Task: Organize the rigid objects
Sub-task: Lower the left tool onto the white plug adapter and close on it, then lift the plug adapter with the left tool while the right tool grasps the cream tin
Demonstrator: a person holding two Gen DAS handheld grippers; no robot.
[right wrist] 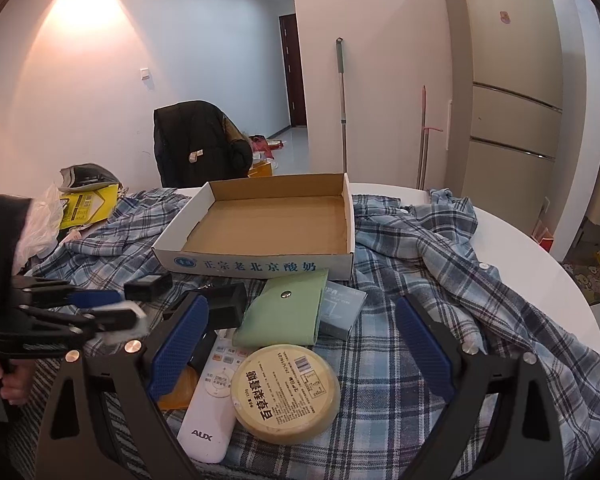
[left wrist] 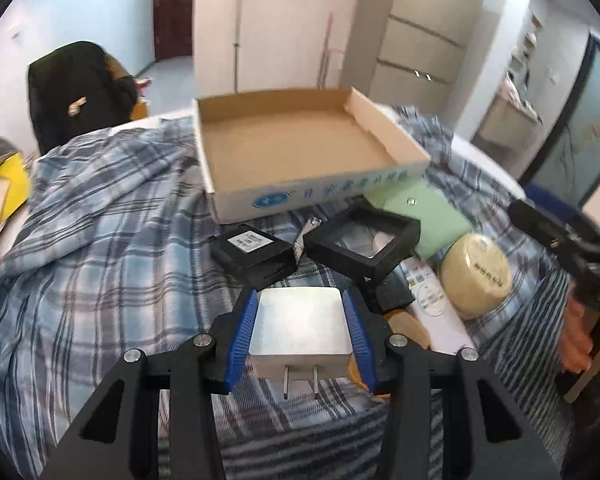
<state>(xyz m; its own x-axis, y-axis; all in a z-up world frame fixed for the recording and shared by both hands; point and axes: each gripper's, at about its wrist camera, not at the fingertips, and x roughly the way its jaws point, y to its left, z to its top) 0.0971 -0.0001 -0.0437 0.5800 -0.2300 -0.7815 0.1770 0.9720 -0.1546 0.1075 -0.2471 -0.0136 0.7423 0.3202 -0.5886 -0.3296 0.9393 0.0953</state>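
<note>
My left gripper (left wrist: 300, 308) is shut on a white plug-in charger (left wrist: 300, 328) whose two prongs point back at the camera; it hangs above the plaid cloth, short of the open cardboard box (left wrist: 300, 196). In the right wrist view that gripper (right wrist: 112, 312) shows blurred at the left. My right gripper (right wrist: 302, 308) stands open and holds nothing, over a round cream tin (right wrist: 286, 394), a white remote (right wrist: 208, 412) and a green snap pouch (right wrist: 284, 312). A black frame case (left wrist: 364, 240) and a black labelled box (left wrist: 256, 256) lie in front of the cardboard box.
A blue plaid shirt (right wrist: 420, 264) covers the round white table (right wrist: 540, 256). A small grey box (right wrist: 342, 312) lies beside the pouch. A yellow carton (right wrist: 86, 206) sits at the far left, a chair with a dark coat (right wrist: 192, 144) behind, a fridge (right wrist: 512, 100) to the right.
</note>
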